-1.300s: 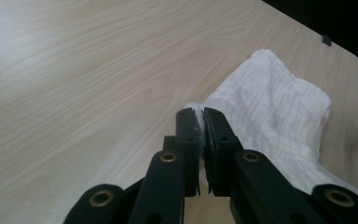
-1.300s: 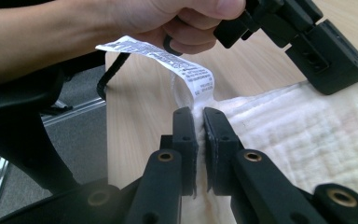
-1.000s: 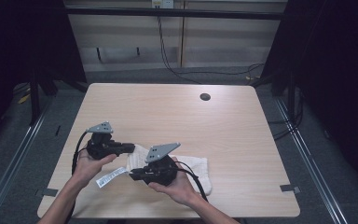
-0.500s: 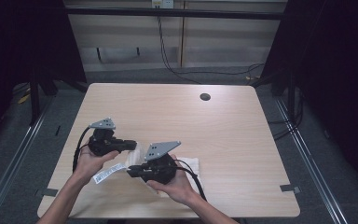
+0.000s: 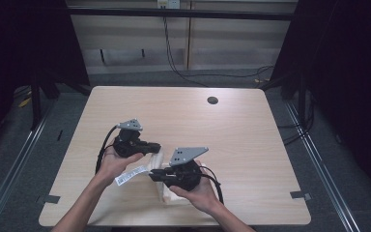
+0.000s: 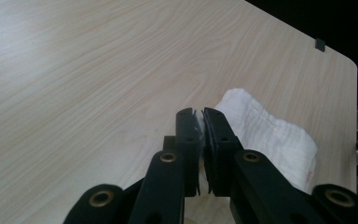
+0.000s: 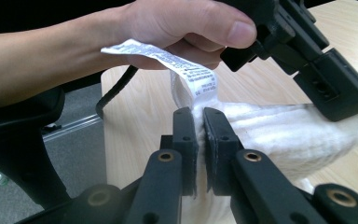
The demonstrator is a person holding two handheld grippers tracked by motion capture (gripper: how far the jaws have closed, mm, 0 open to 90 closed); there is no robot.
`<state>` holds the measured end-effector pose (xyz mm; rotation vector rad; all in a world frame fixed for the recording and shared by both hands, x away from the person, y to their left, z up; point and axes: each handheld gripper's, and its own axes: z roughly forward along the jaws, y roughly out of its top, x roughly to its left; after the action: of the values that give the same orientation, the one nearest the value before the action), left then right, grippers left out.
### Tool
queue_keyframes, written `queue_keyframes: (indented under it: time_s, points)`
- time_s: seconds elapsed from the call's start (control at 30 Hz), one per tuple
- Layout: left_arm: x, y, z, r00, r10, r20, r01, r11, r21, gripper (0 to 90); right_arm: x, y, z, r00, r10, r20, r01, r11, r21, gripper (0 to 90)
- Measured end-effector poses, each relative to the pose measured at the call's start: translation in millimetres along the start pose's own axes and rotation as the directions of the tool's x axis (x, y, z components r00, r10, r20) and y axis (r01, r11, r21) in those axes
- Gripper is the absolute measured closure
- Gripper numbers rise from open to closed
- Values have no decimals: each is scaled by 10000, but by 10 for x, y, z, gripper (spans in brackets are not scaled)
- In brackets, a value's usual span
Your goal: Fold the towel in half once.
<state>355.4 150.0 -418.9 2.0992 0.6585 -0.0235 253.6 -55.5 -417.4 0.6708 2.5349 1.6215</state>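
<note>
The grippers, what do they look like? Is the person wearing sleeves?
Both are black. The left gripper and the right gripper each carry a grey three-cornered plate on top and trail a black cable. Each has two flat black jaws on arms joined with brass-coloured rivets. No sleeves or gloves show: the forearms and hands are bare.

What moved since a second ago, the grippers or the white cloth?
Mostly the right gripper: it slid a little toward the person's edge of the table, with its part of the white cloth. Both grippers were already shut on the cloth, and nothing was let go. The left gripper hardly moved, and the label still sticks out between them.
</note>
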Motion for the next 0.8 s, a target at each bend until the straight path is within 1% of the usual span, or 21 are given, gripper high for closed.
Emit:
queue_keyframes:
  time_s: [0.07,0.1,0.13,0.17,0.2,0.27,0.3,0.33,0.37,0.4,0.43,0.47,0.5,0.53,0.6,0.63,0.67,0.7,0.73,0.77,0.8]
  points:
    - [-24,13,33,10000,-62,10,62,10000,-24,855,-7,-20,-86,9999,-18,148,18,10000,-21,843]
    - [-69,22,84,10000,-19,-18,19,10000,17,855,-10,-43,-116,9998,-22,175,23,10000,-53,843]
    - [-69,22,84,10000,-19,-18,19,10000,17,855,-10,-43,-116,9998,-22,175,23,10000,-53,843]
    - [-82,30,119,10000,92,-18,-91,9999,139,855,-16,-73,-141,9998,95,157,-93,9999,-90,843]
    - [-89,34,144,10000,39,-10,-39,9999,134,855,-31,-132,-178,9996,168,230,-169,9998,50,843]
    - [-94,51,229,9998,-37,178,35,9999,105,855,-46,-190,-218,9990,241,389,-246,9996,133,842]
    - [-94,51,229,9998,-37,178,35,9999,105,855,-46,-190,-218,9990,241,389,-246,9996,133,842]
    - [-114,60,274,9998,1,211,-4,9999,150,855,-66,-239,-279,9984,393,410,-398,9991,124,842]
    - [-142,74,341,9997,62,248,-67,9997,226,855,-69,-251,-298,9980,427,465,-434,9990,125,842]
    - [-151,81,378,9994,40,340,-46,9998,197,855,-74,-266,-321,9978,443,493,-449,9989,112,842]
    - [-151,81,378,9994,40,340,-46,9998,197,853,-74,-266,-321,9978,443,493,-449,9989,112,842]
    - [-168,98,445,9992,61,395,-73,9995,297,854,-80,-301,-373,9969,490,622,-501,9986,163,841]
    - [-168,98,445,9992,61,395,-73,9995,297,853,-80,-301,-373,9969,490,622,-501,9986,163,841]
    - [-184,106,493,9992,52,397,-65,9994,346,853,-92,-342,-420,9956,559,749,-578,9980,241,842]
    - [-201,118,571,9992,55,399,-70,9992,388,853,-99,-360,-436,9952,570,798,-592,9979,252,841]
    - [-214,124,643,9991,-102,417,87,9993,374,853,-131,-415,-481,9934,704,904,-731,9970,268,841]
    - [-214,124,643,9991,-102,417,87,9993,374,853,-131,-415,-481,9934,704,904,-731,9970,268,841]
    - [-217,120,699,9984,-276,499,260,9991,322,853,-138,-435,-490,9929,734,937,-764,9967,289,840]
    - [-223,110,756,9984,-320,463,301,9988,392,854,-165,-504,-501,9915,750,1068,-804,9956,480,839]
    - [-225,102,797,9986,-264,451,239,9982,551,854,-177,-531,-500,9909,754,1114,-822,9950,575,839]
    - [-228,65,894,9980,-408,483,376,9972,647,854,-192,-567,-501,9901,817,1142,-896,9938,660,839]
